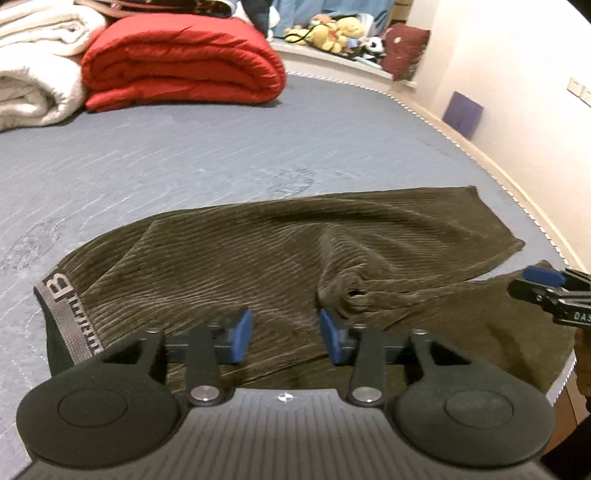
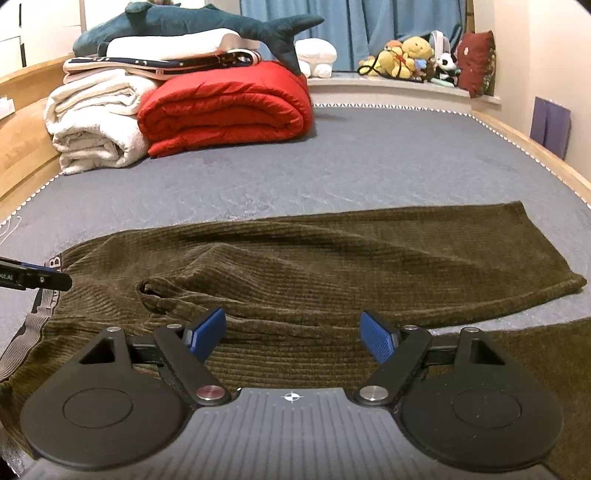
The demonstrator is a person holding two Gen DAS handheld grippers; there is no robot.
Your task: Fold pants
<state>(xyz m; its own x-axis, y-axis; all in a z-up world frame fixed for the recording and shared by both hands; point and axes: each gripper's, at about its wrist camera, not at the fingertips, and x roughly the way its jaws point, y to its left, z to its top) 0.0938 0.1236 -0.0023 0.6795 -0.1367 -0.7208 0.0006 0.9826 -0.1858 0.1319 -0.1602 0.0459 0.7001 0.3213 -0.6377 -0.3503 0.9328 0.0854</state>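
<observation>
Olive corduroy pants (image 1: 258, 243) lie flat across the grey mattress (image 1: 184, 158), legs pointing right. Their grey lettered waistband (image 1: 62, 310) is at the left. A bunched fold (image 1: 351, 291) sits at the crotch. My left gripper (image 1: 286, 334) hovers over the seat area, its blue pads partly apart with only flat cloth below them. In the right wrist view the pants (image 2: 332, 251) stretch from side to side. My right gripper (image 2: 293, 338) stands wide open above the near leg, holding nothing. Each gripper's tip shows at the edge of the other's view: the right gripper (image 1: 550, 284), the left gripper (image 2: 37, 278).
A folded red quilt (image 2: 225, 107) and rolled white blankets (image 2: 92, 122) are stacked at the far left of the bed, with a plush shark (image 2: 192, 26) on top. Stuffed toys (image 2: 406, 55) line the window ledge. The wooden bed frame (image 2: 535, 155) runs along the right, by the wall.
</observation>
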